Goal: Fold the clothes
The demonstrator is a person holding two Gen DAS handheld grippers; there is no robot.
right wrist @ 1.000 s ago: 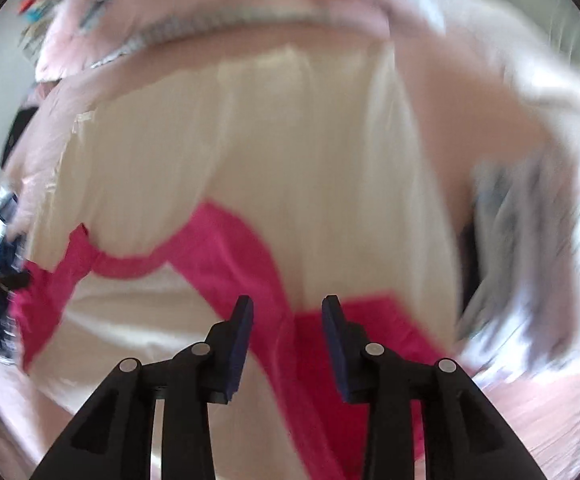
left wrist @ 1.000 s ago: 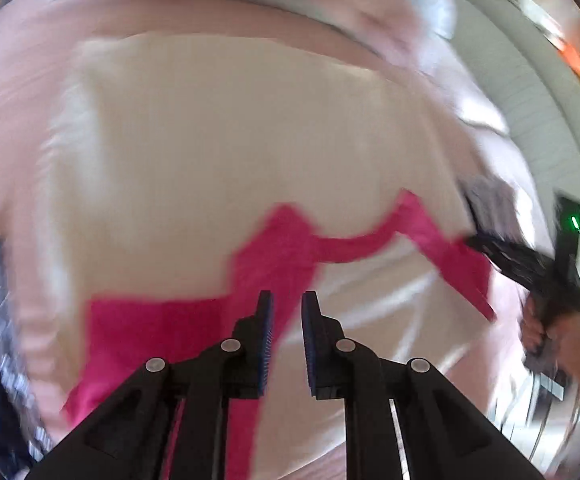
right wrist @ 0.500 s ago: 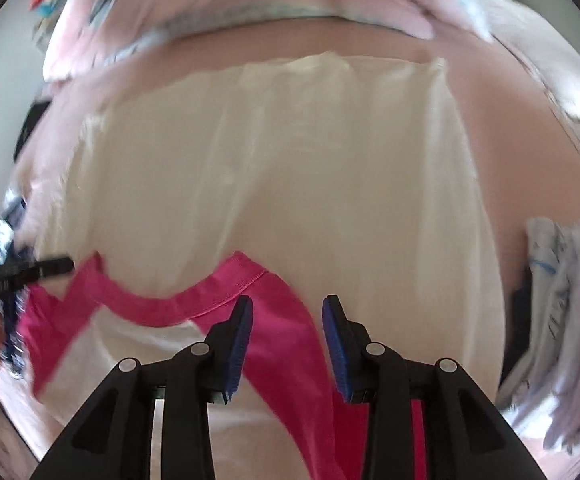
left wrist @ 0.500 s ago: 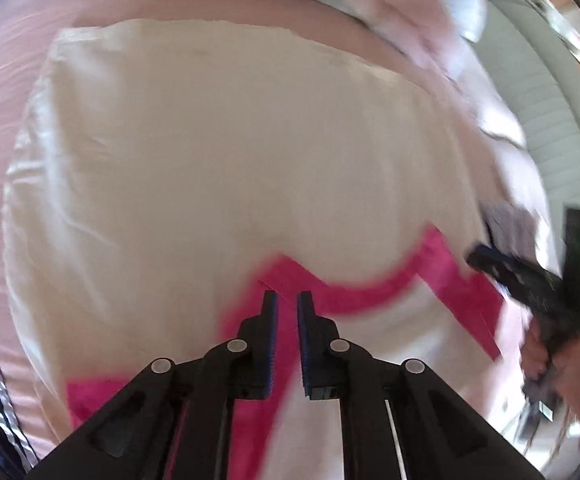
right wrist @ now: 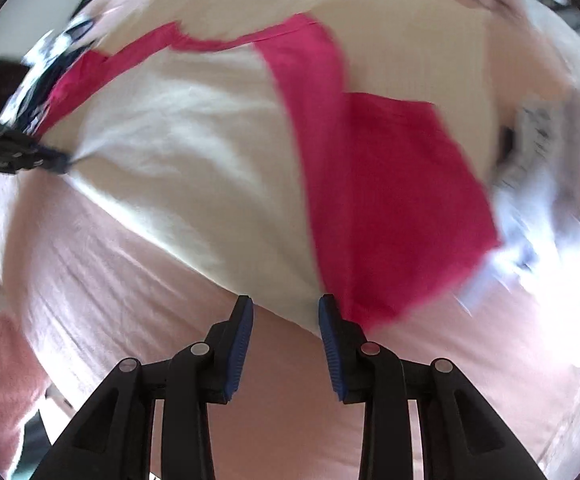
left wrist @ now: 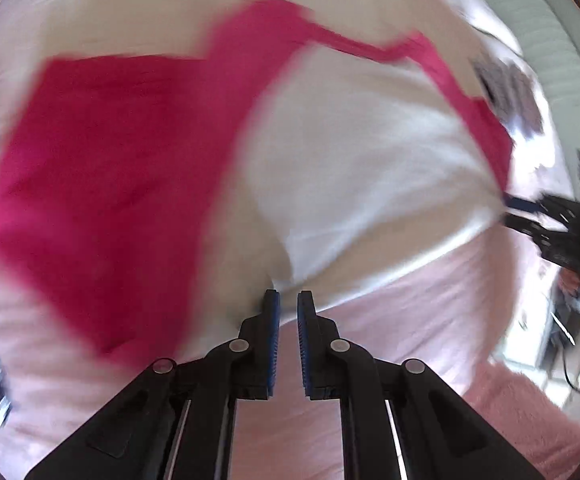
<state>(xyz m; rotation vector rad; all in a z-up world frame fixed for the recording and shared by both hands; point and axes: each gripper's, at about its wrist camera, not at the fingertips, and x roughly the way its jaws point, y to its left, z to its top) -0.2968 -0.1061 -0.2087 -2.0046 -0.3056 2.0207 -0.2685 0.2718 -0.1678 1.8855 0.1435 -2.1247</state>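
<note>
Your left gripper (left wrist: 287, 300) has its jaws nearly closed at the near hem of the cream-and-pink shirt (left wrist: 350, 152), though blur hides whether cloth is pinched. Your right gripper (right wrist: 285, 308) holds its jaws apart, empty, over the same hem. The shirt lies spread on the pink bed sheet (right wrist: 129, 280).

- Garment (right wrist: 193, 152): cream body, hot-pink sleeves and neck trim.
- Bed sheet (right wrist: 129, 280): pale pink, plain.
- Left gripper (left wrist: 287, 300) and right gripper (right wrist: 285, 308): black, blue pads.
- Folded cloth (right wrist: 542, 136): white with grey-black print.
- Fluffy rug (left wrist: 522, 412): pink.
</note>
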